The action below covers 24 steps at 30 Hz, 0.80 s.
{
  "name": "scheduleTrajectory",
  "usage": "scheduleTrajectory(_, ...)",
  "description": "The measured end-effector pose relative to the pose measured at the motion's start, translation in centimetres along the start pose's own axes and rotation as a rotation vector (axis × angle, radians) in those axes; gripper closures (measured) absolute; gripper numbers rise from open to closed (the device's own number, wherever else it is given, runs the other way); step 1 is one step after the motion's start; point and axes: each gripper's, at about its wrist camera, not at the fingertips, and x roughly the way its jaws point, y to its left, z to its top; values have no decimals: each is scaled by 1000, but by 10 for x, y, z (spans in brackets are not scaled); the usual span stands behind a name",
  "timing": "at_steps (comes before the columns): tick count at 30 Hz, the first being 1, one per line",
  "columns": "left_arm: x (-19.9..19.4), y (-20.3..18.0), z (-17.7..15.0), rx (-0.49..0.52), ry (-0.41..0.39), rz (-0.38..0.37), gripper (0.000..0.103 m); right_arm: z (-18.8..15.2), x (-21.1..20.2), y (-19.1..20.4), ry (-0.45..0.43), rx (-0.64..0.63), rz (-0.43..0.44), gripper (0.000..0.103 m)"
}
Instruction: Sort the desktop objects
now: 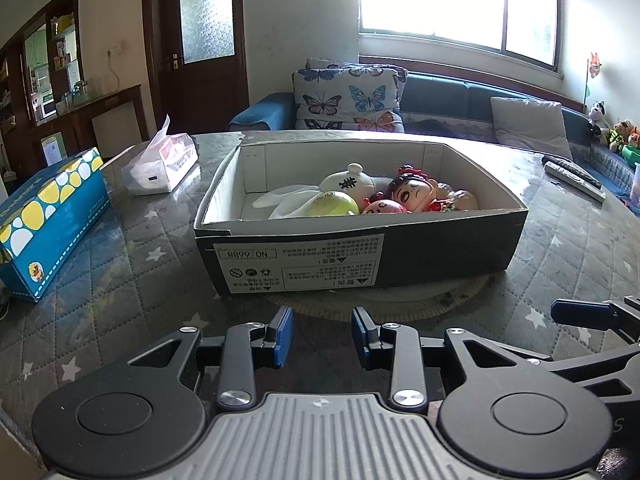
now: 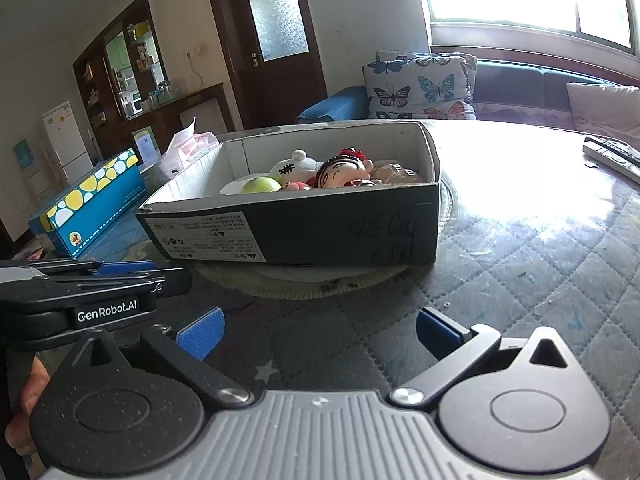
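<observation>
holding both tongs low over the table (image 1: 560,240), i see the box (image 1: 360,256) straight in front of my left tongs (image 1: 322,334) and a little to the left of my right tongs (image 2: 320,334). my left tongs are only partly open, with a narrow gap between the blue pads, and they hold nothing. my right tongs are wide open and also hold nothing. the toys are already inside the box: a doll head (image 1: 412,194), a green ball (image 1: 332,204), a white plush toy (image 1: 352,182) and some smaller ones i cannot name well. to the left of my left tongs lie a blue tissue box (image 1: 52,220) and, further away, a soft tissue pack (image 1: 160,164); far to the right are remote controls (image 1: 576,180). i judge that the sorting of toys is almost finished, or i am between two picks. the next move, i think, is to choose one thing still outside, open the left tongs wider, and reach to it without pushing the box.
</observation>
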Motion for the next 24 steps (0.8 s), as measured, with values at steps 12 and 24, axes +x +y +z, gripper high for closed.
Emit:
scheduleTrajectory(12, 8, 3, 9, -12, 8, 2, 68, 11, 8, -2, 11, 4, -3, 0)
scheduleTrajectory(24, 18, 5, 16, -13, 26, 9, 68, 23, 19, -2, 29, -2, -10, 0)
